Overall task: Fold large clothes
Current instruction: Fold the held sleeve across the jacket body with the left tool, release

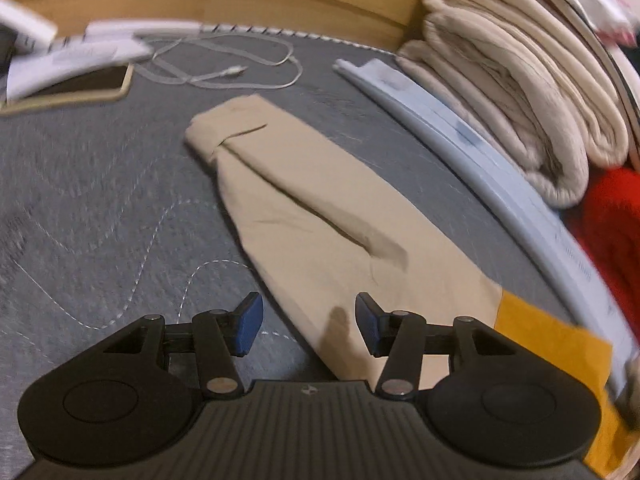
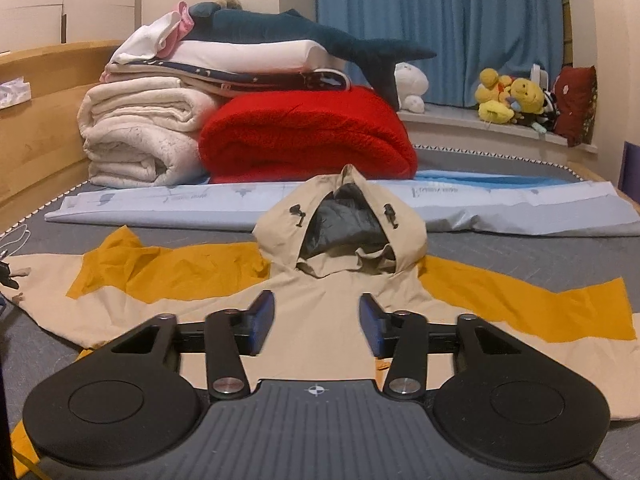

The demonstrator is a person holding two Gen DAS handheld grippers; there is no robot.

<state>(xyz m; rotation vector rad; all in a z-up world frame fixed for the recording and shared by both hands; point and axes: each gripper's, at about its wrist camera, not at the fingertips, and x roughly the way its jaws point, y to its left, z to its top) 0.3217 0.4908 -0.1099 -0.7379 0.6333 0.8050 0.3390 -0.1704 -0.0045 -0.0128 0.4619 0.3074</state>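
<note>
Jacket (image 2: 320,320): soft, light, limp | grip sleeve (image 1: 304,208) at cuff | left gripper (image 1: 308,326), right gripper (image 2: 316,320): both released, holding nothing.

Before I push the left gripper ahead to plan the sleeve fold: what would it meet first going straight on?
Most likely the beige sleeve lying on the grey mattress. The open left gripper points down at its near edge; depth is hard to judge.

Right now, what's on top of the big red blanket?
On the red blanket lies the edge of a folded navy and white bedding pile, with a blue plush shark on top. What lies behind the blanket is hidden.
</note>
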